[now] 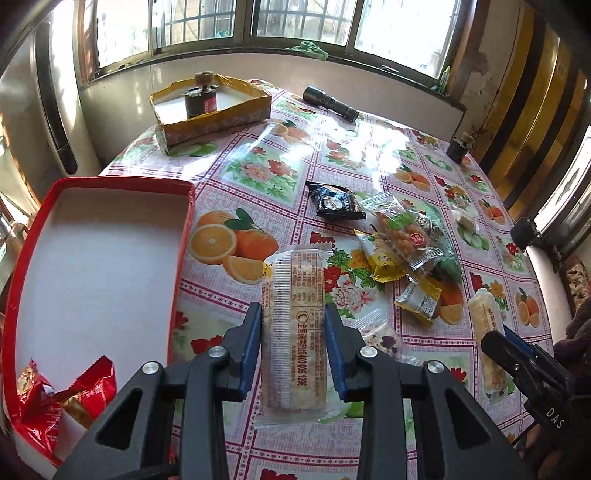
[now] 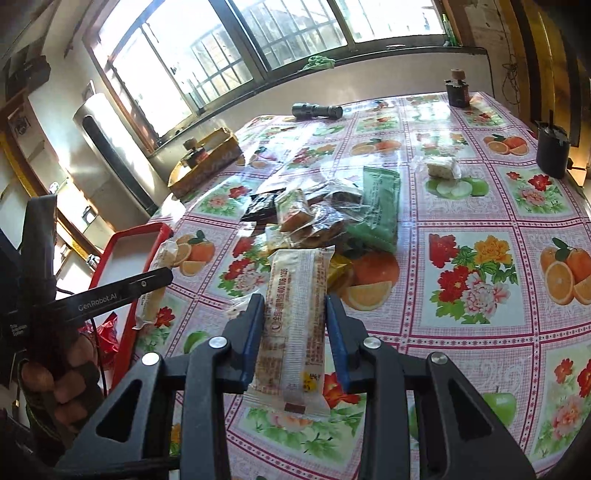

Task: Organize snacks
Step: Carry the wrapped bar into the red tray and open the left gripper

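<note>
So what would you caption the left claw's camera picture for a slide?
Left claw shut on a long wrapped snack bar above the flowered tablecloth, beside the red tray.

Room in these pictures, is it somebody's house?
Probably yes, a home dining room: a table with a flowery fruit-print cover, barred windows close behind it, and wrapped snacks piled beside a red box.

2 long pale snack bars (image 1: 293, 332) (image 2: 295, 325) held lengthwise off the table, loose packets (image 1: 402, 236) heaped mid-table, red tray (image 1: 22, 258) at left edge
</note>
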`<state>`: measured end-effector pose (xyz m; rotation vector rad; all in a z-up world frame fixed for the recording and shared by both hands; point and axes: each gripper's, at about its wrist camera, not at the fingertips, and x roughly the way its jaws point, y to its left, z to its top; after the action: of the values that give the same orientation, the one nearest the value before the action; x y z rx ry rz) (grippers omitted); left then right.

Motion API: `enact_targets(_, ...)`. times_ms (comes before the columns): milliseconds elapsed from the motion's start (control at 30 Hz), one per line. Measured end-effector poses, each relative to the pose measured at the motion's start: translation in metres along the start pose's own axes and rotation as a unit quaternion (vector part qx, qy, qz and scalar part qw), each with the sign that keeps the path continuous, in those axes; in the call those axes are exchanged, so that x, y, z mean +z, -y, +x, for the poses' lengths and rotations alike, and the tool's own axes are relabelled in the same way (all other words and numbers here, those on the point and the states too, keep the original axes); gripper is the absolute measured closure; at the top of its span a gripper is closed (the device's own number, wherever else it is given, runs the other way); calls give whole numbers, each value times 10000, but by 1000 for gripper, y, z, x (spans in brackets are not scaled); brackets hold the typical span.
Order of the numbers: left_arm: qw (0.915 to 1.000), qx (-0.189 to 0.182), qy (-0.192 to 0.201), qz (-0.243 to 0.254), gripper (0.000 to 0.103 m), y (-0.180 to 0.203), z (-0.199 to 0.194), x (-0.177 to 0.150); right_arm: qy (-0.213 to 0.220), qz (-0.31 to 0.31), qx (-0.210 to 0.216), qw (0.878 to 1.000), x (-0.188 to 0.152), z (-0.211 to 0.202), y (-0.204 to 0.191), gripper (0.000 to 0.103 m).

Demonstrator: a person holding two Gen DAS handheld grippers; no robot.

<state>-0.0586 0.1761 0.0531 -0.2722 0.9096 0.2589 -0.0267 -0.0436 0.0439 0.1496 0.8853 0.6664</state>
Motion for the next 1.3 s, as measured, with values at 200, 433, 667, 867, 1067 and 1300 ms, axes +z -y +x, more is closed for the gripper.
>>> enact_targets(200,9992,375,127,1,71,-12,-11,-5,-102,-182,252,9995,-4,6,-23,68)
enact_targets(433,9967,723,361,-90,71,-31,-27,-10,-205,-425,412,9980,-7,15,-49,68)
enact_targets(667,9947,869,437,-334,71,-61,-36,-12,-317,-777,627,9945,-7,27,-84,68)
enact_targets(867,9916,1020,483,-632,71,-93,-44,-12,-428,-1025,852,9902,-6,40,-115,67)
enact_targets(1067,9879,1179,492,-881,71,-121,-47,-11,-570,-1185,1100,9852,-6,59,-142,67)
enact_targets(1300,9860,1224,444,-1044,71,-136,-44,-12,-682,-1314,1187,9818,-8,72,-159,67)
